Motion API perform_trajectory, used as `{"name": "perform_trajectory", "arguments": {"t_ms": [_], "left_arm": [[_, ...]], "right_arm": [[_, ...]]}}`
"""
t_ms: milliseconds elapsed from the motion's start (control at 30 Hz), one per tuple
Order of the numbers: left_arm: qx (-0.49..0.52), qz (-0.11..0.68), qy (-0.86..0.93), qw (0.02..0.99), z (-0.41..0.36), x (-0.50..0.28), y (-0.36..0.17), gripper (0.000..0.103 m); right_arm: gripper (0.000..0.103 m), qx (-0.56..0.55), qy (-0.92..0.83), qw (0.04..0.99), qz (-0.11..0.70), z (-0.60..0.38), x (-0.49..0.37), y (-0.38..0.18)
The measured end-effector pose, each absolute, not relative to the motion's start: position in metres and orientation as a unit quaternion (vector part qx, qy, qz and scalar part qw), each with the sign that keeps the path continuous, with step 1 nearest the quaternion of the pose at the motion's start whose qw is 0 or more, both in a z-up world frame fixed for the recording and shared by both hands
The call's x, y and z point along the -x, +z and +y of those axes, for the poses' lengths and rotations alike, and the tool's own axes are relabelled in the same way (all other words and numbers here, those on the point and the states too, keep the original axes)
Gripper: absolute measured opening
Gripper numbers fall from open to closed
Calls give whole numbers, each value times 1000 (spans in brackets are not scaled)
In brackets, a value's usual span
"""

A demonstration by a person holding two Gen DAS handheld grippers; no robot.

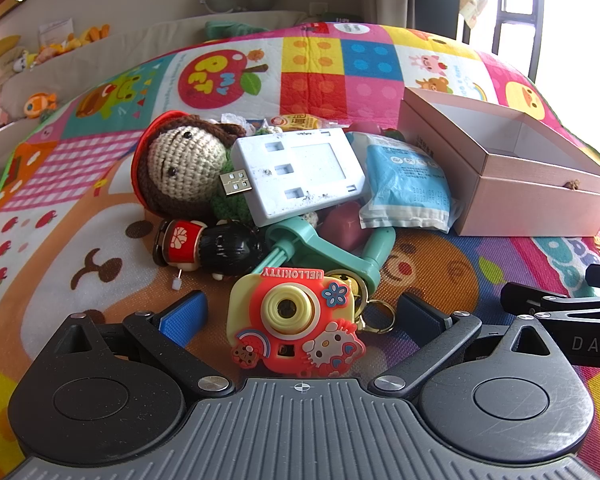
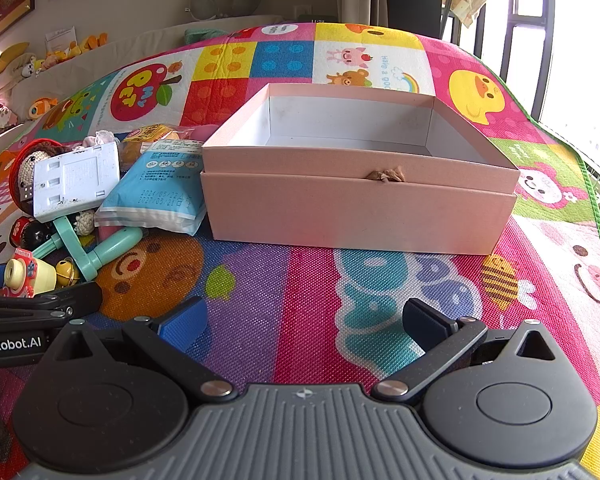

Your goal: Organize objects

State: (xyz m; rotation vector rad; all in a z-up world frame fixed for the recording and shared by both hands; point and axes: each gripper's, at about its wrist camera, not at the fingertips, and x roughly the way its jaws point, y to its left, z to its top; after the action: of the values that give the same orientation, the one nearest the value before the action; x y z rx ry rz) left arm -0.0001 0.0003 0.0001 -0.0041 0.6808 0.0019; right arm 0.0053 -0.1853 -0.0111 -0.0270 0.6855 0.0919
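Left wrist view
Left tool (image 1: pixel 300 316): released, blue pads spread wide either side of the toy camera, touching nothing.
Toy camera (image 1: pixel 294 316): Hello Kitty, red and yellow, lying on the play mat (image 1: pixel 60 248) between the pads, at the near edge of the pile.
Pile: crocheted doll (image 1: pixel 180 168) at left, white plastic device (image 1: pixel 300 172) leaning on it, blue-white packet (image 1: pixel 408 184) to the right, black-haired figurine (image 1: pixel 208 248) and mint-green plastic piece (image 1: pixel 328 248) in front.
Pink box (image 1: pixel 540 204): open, just right of the packet.

Right wrist view
Right tool (image 2: pixel 302 320): released, pads wide apart above bare mat (image 2: pixel 300 280), holding nothing.
Pink box (image 2: pixel 360 212): straight ahead, near, nothing visible inside.
Pile: left of the box; packet (image 2: pixel 160 196) touching its left wall, white device (image 2: pixel 76 180) beyond, toy camera (image 2: pixel 28 276) at far left beside the left tool's arm.
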Motion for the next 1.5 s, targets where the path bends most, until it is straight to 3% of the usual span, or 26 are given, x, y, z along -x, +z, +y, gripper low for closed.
{"name": "perform_trajectory", "arguments": {"t_ms": [1500], "left_arm": [[-5,334,1,943,0,3,-1,103]], "right_arm": [[103,14,45,941,336,-185,-5,-11]]}}
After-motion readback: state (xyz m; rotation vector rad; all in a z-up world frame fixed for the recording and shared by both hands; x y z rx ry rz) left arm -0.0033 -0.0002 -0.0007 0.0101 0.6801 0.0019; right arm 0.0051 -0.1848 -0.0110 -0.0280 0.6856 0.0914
